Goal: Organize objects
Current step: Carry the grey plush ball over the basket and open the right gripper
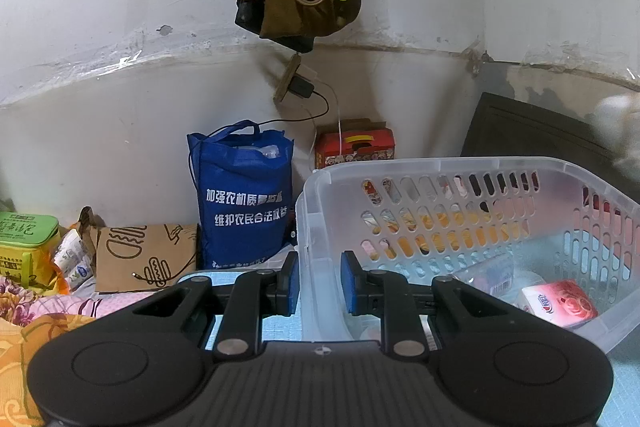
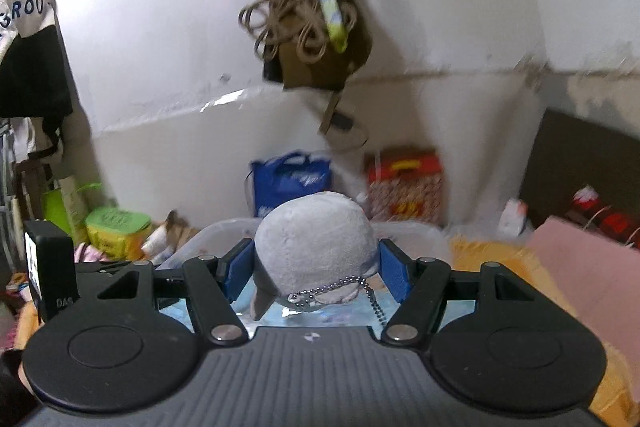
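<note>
Basket (image 1: pixel 472 163) of clear plastic with slotted walls stands on the light blue mat (image 1: pixel 280 331), its near left corner wall passing between the blue pads of the left gripper (image 1: pixel 316 283); the pads straddle that wall, but contact with it cannot be confirmed. A red and white tissue pack (image 1: pixel 560 303) lies on the basket floor near the right wall. The right gripper (image 2: pixel 318 267) pinches a grey plush toy (image 2: pixel 316 239) between its blue pads, above the basket rim (image 2: pixel 216 231). The toy's rounded end points up and away from the camera; its long axis cannot be determined. A bead chain (image 2: pixel 340 287) hangs from its lower front. A blue bag (image 1: pixel 244 195) stands against the wall behind the basket.
</note>
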Demonstrator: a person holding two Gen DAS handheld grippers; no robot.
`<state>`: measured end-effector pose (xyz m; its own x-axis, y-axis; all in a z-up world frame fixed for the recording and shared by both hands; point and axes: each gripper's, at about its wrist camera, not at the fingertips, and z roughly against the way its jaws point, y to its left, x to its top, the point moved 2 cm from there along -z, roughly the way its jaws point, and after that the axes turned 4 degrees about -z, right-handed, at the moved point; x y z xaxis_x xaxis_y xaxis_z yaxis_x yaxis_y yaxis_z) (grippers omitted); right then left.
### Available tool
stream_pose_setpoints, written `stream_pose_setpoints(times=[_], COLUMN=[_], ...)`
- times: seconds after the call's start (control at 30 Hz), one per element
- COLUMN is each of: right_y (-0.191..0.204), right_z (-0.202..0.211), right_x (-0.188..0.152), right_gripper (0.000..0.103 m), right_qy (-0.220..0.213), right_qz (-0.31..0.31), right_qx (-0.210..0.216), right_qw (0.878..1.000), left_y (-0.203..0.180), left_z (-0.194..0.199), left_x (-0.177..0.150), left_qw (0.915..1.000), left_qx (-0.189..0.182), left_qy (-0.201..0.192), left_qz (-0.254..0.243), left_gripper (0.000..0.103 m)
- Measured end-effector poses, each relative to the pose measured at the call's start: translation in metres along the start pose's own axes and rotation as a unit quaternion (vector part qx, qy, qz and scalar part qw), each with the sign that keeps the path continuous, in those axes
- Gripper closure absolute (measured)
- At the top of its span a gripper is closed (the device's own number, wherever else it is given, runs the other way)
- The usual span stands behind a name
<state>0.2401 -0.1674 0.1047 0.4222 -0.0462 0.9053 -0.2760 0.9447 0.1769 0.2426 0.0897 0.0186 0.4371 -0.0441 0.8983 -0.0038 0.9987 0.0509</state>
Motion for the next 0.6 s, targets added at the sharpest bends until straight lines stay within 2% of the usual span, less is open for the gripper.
stream_pose_setpoints(times=[0.13, 0.43, 0.47, 0.53, 0.57, 0.6], right_y=[0.013, 0.011, 0.011, 0.011, 0.01, 0.01], right_z=[-0.026, -0.043, -0.045, -0.048, -0.047, -0.045], right_x=[-0.005, -0.013, -0.014, -0.015, -0.015, -0.014], right_gripper=[0.034, 0.033, 0.03, 0.018, 0.008, 0.006], right_qy=[0.02, 0.039, 0.042, 0.044, 0.037, 0.032], right_qz=[0.009, 0.013, 0.015, 0.013, 0.008, 0.005], right_qx=[0.007, -0.001, 0.003, 0.004, 0.001, 0.004], right_qw=[1.0, 0.999, 0.999, 0.999, 0.999, 0.999], left_y=[0.0, 0.001, 0.002, 0.001, 0.001, 0.001], left_z=[-0.001, 0.001, 0.001, 0.001, 0.001, 0.001], left_x=[0.0, -0.001, -0.001, -0.001, -0.001, -0.001], left_qw=[1.0, 1.0, 1.0, 1.0, 1.0, 1.0], left_qx=[-0.003, -0.004, -0.005, -0.006, -0.005, -0.004], left_qy=[-0.002, -0.003, -0.002, -0.002, -0.002, -0.002], left_qz=[0.001, 0.002, 0.002, 0.002, 0.002, 0.002], left_gripper=[0.077, 0.077, 0.077, 0.077, 0.077, 0.077])
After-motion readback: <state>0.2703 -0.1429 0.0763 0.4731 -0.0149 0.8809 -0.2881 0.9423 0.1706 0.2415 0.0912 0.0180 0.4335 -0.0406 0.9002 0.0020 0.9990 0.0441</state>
